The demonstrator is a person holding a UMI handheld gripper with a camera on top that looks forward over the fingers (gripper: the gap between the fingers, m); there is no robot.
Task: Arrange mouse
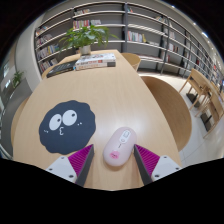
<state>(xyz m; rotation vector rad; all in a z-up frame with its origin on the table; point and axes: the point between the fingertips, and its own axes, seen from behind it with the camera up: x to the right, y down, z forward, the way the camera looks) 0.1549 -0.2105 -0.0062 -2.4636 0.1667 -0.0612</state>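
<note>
The gripper [112, 166] hangs low over the table [130, 100], its fingers apart, and the mouse [119, 144] lies on the wood just ahead of them, in line with the gap — not yet between the pads [72, 163]. From the mouse, the left pad sits at about eight o'clock and the right at about four. This looks like the approach step: nothing is gripped, and the mouse rests on its own.

The pad mat [66, 123] — a dark, fuzzy-edged round shape with cartoon eyes — lies at about ten o'clock from the mouse, close by but apart from it. It seems the likely place for the mouse, though the task does not say so.

Next, I judge, the fingers need to slide forward so the mouse stands between them, then close on its flanks. The mouse is small, rounded and glossy, pale white-pink plastic; its curved sides may slip under a loose or high grip, so a low, square hold would serve best.

The table is smooth light wood with a curved edge. At twelve o'clock, well beyond, lie stacked books [95, 61] and a leafy plant [84, 37], with shelves [150, 30] behind.
</note>
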